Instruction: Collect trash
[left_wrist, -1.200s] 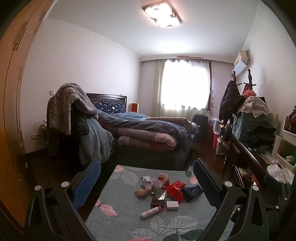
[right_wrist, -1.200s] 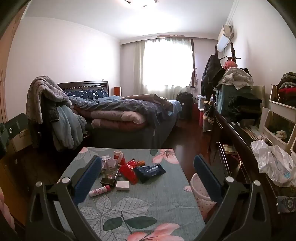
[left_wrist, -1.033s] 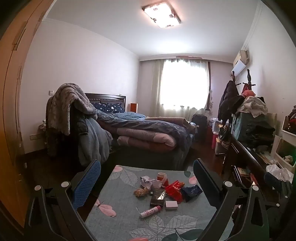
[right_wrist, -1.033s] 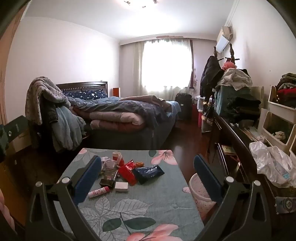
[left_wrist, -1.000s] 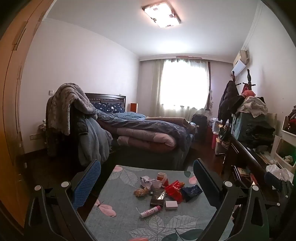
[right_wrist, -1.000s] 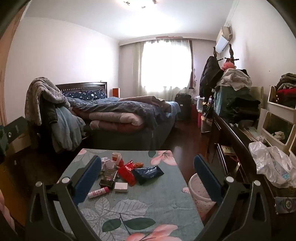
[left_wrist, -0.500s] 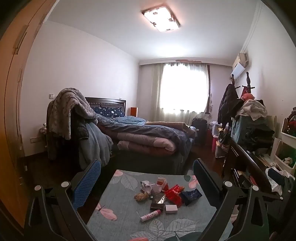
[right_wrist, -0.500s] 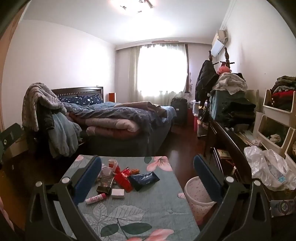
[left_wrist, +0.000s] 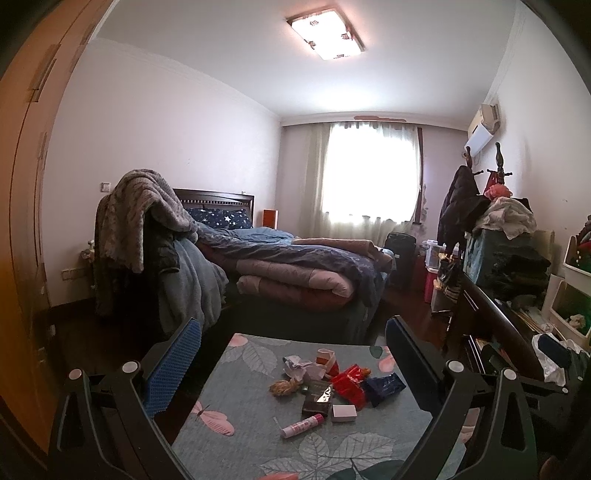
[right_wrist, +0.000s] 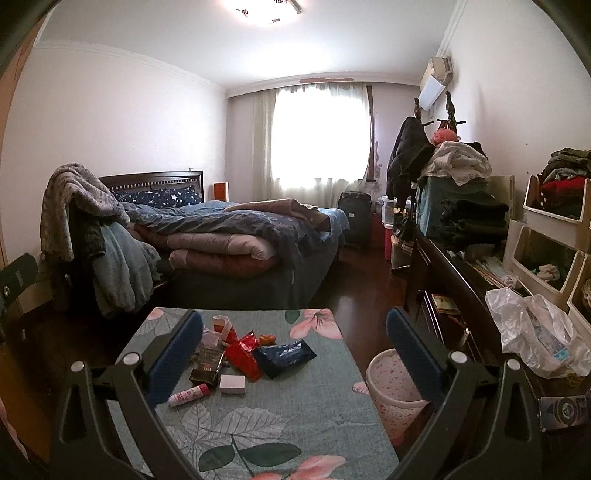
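Note:
A small table with a floral grey-green cloth (left_wrist: 236, 373) (right_wrist: 303, 402) carries a heap of trash: a red wrapper (left_wrist: 349, 380) (right_wrist: 243, 352), a dark blue packet (left_wrist: 384, 384) (right_wrist: 286, 356), crumpled white paper (left_wrist: 295, 365), a small white box (left_wrist: 343, 412) (right_wrist: 232, 384), a pink-white tube (left_wrist: 301, 425) (right_wrist: 188, 395), a dark box (left_wrist: 317, 397) (right_wrist: 207, 363) and a red-white carton (left_wrist: 327, 360) (right_wrist: 223, 326). My left gripper (left_wrist: 291, 365) and right gripper (right_wrist: 293, 350) are both open, empty, held above the table's near side.
A pink-patterned waste bin (right_wrist: 393, 384) stands on the floor right of the table. A dark wooden dresser (right_wrist: 454, 280) with a white plastic bag (right_wrist: 535, 332) runs along the right. A bed (right_wrist: 236, 236) with heaped bedding lies behind the table.
Both wrist views have risen and pulled back slightly, so the table and trash sit lower and smaller in frame. The waste bin shows more fully in the right view. Nothing has been grasped.

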